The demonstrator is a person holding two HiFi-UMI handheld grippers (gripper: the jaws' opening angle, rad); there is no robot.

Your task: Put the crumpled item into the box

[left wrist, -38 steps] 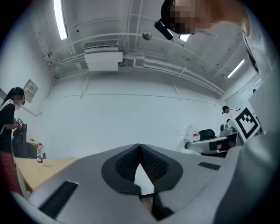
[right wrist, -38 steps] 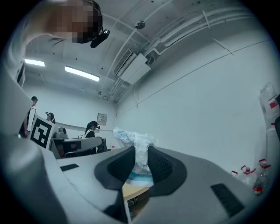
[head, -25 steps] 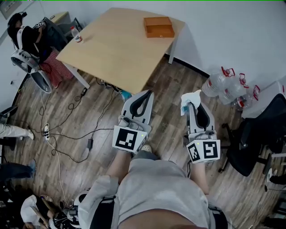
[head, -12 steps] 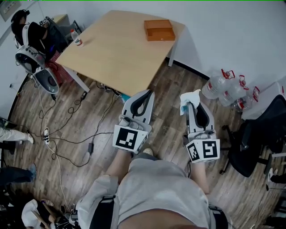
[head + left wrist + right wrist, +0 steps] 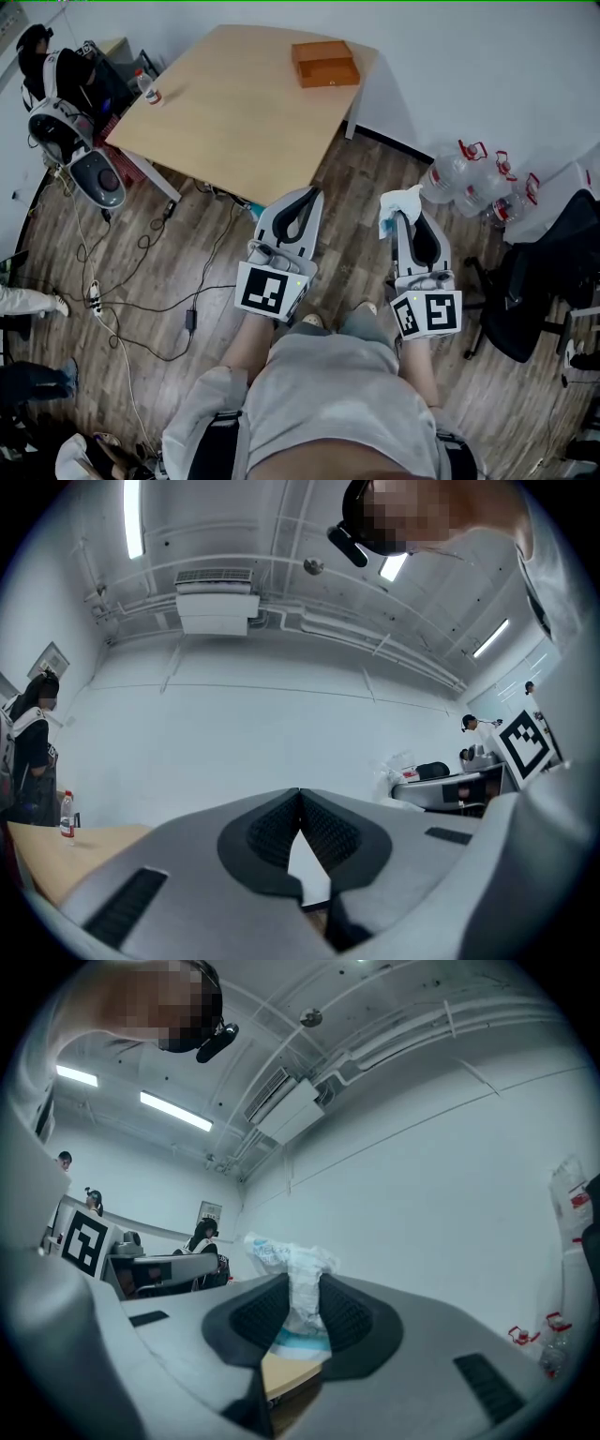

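Observation:
My right gripper is shut on a crumpled white-and-blue wrapper, which sticks out above the jaw tips. My left gripper is shut with nothing in it, its tips touching. Both are held side by side over the wooden floor, short of the table. An orange box lies open on the far right corner of the light wooden table, well ahead of both grippers.
A small bottle stands on the table's left edge. Cables trail over the floor at the left. Big water bottles and a black office chair stand at the right. A person in black is by the table's far left.
The table and box have slid slightly left and nearer in the head view as I walk forward. Both grippers keep their pose, the wrapper still clamped in the right one.

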